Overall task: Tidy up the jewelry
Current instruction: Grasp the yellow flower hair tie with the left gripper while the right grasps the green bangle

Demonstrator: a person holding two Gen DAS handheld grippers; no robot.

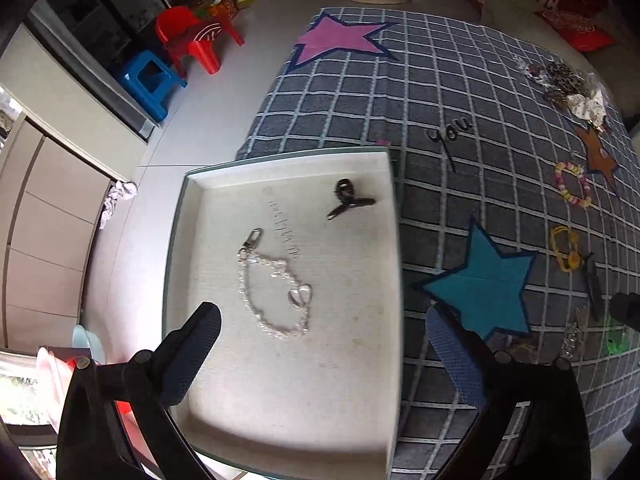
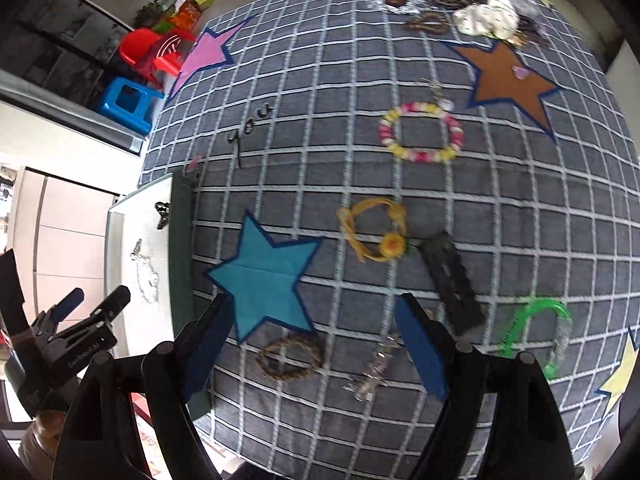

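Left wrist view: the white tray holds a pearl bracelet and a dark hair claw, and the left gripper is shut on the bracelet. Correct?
Not quite. The left wrist view shows the left gripper open, gripping nothing. The pearl bracelet and dark hair claw do lie in the white tray.

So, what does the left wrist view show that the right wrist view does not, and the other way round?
Only the left wrist view shows the whole white tray floor, with the heart charm on the pearl chain.

Only the right wrist view shows the brown braided ring, the clear crystal piece and the yellow star patch, plus the open left gripper.

Both show the dark hair claw, the teal star patch, the pink-and-yellow bead bracelet and the yellow flower bracelet.
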